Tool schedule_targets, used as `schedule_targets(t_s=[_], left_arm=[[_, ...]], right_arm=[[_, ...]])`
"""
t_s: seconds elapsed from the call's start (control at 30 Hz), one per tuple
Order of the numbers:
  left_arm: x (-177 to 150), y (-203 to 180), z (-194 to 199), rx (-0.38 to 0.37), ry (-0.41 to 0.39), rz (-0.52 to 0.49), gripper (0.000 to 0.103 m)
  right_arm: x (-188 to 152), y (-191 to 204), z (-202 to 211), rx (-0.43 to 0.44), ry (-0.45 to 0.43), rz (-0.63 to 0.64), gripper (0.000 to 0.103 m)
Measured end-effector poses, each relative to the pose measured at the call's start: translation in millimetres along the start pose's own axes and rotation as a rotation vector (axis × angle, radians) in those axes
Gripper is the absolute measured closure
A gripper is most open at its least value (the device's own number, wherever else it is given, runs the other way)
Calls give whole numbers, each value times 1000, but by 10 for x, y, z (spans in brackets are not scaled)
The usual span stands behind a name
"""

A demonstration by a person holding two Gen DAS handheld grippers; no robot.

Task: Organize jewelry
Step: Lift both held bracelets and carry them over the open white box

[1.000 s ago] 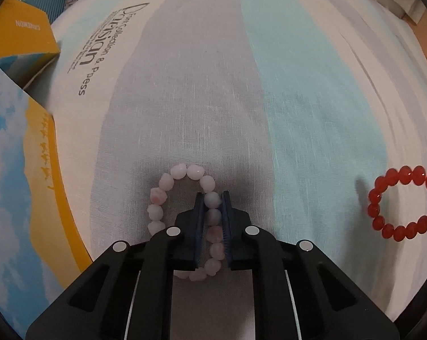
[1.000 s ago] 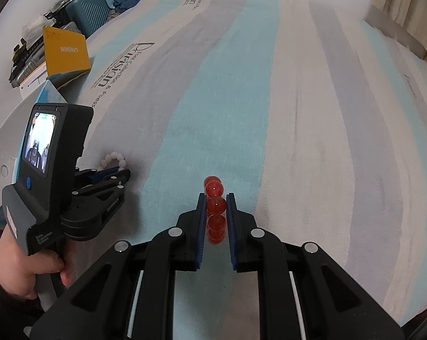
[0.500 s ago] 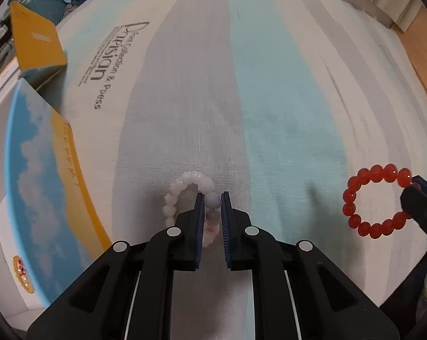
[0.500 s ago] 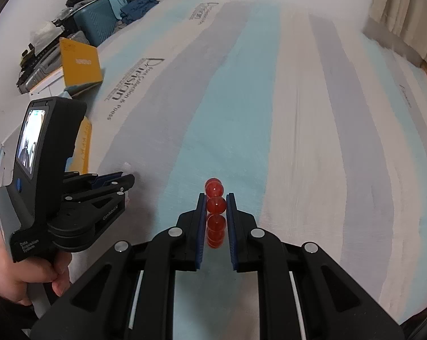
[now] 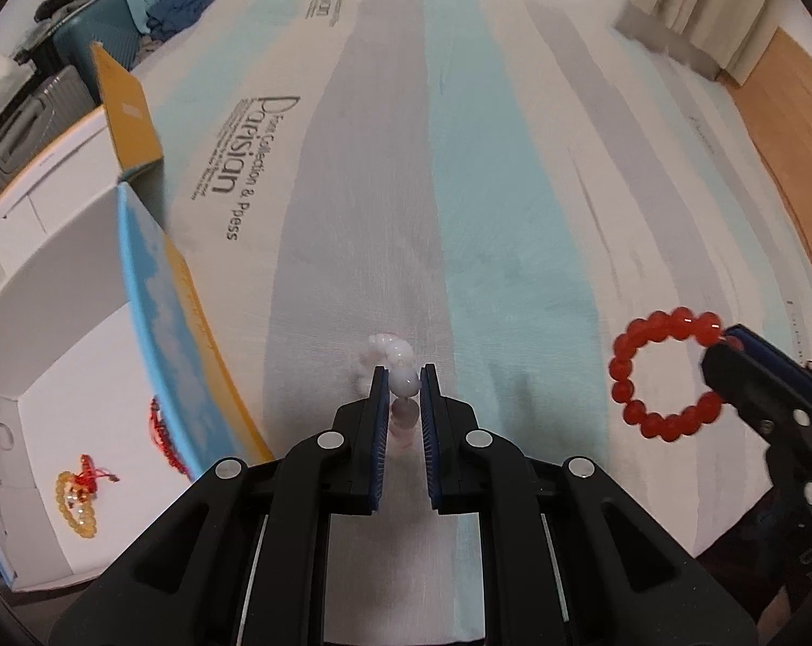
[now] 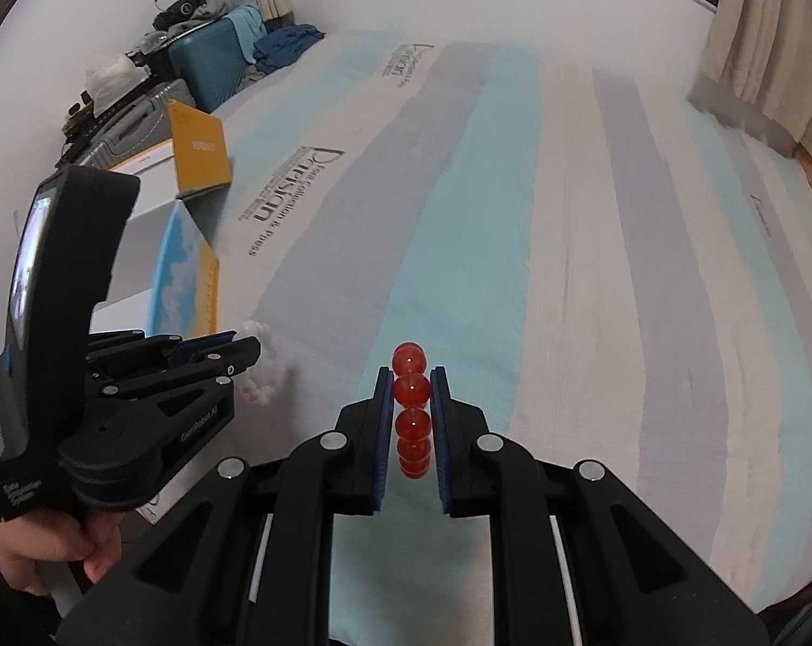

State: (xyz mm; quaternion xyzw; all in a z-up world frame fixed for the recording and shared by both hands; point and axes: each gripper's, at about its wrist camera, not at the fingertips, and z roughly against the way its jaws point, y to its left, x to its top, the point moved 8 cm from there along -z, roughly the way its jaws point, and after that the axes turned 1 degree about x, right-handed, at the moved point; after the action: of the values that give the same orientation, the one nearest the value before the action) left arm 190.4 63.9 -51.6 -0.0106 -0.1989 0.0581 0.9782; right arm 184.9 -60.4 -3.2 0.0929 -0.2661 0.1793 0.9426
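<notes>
Both grippers have lifted since the earlier frames, each taking its bracelet up off the striped bedsheet (image 5: 513, 172); the open box, only a flap edge before, now shows its interior at left. Left gripper (image 5: 404, 377) clenched on pale pink bead bracelet (image 5: 392, 358), one whitish bead pinched between the blue pads, rest of the loop hanging ahead and below, blurred. Right gripper (image 6: 412, 377) clamped on red bead bracelet (image 6: 412, 390), beads stacked in a line between its fingers, top bead poking past the tips. In the left wrist view the red bracelet (image 5: 667, 374) hangs as a full ring held at its right side by the right gripper (image 5: 729, 342), off to the right of the left one, well apart. In the right wrist view the left gripper (image 6: 244, 344) sits at left with pink beads (image 6: 255, 377) dangling from its tip, person's left hand (image 6: 34, 549) on the handle. Beside the left gripper, open white box (image 5: 83, 377) with blue-and-yellow flap (image 5: 174, 323) raised; inside, a yellow bead bracelet with red cord (image 5: 77, 500) on the floor, another red item (image 5: 161, 430) partly hidden by the flap. Further back, yellow flap (image 5: 126, 107), then teal suitcase (image 6: 207, 64) and clothes pile at the wall, curtain (image 6: 772, 32) far right.
</notes>
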Motion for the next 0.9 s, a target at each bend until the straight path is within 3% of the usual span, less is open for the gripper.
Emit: schedule_targets(t_s=[0.43,0.9], left_arm=[[-38,549,717,34,-73,43,92],[-247,1547,1376,86,-140,147,92]], right_arm=[[197,595,304,57,-45,38,90],[415,1762,615,111,-95,156,90]])
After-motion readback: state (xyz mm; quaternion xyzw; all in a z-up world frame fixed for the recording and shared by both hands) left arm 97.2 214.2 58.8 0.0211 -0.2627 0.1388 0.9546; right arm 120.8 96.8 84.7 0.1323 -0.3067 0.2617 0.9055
